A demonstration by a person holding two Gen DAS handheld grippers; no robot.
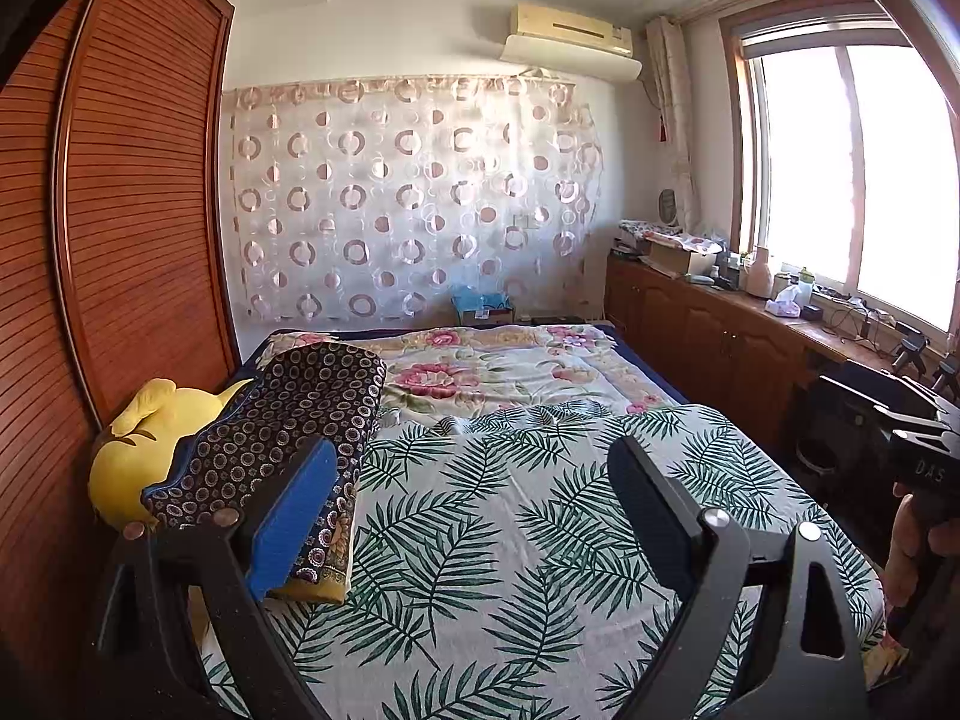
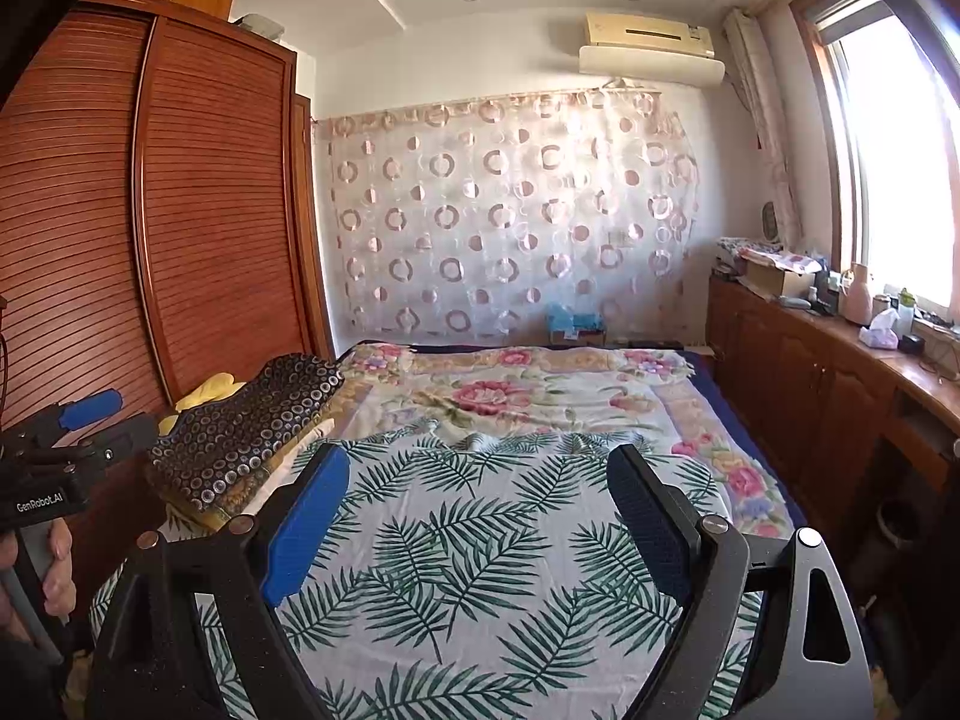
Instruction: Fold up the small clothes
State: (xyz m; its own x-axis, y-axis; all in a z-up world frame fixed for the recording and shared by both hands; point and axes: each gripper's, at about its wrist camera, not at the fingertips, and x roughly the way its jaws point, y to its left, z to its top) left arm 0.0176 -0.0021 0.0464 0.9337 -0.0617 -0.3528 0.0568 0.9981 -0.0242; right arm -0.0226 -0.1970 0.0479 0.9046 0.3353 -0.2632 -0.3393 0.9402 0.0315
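Note:
A white cloth with green fern leaves (image 1: 516, 516) lies spread flat on the bed; it also shows in the right wrist view (image 2: 498, 546). My left gripper (image 1: 474, 486) is open and empty, held above the near part of this cloth. My right gripper (image 2: 480, 492) is open and empty too, above the same cloth. The right gripper's body (image 1: 918, 444) shows at the right edge of the left wrist view. The left gripper's body (image 2: 66, 450) shows at the left edge of the right wrist view. A folded dark garment with small rings (image 1: 288, 420) lies at the bed's left side.
A floral bedspread (image 1: 498, 366) covers the far half of the bed. A yellow plush toy (image 1: 144, 444) sits by the wooden wardrobe (image 1: 120, 210) on the left. A low wooden cabinet (image 1: 720, 330) with clutter runs under the window on the right.

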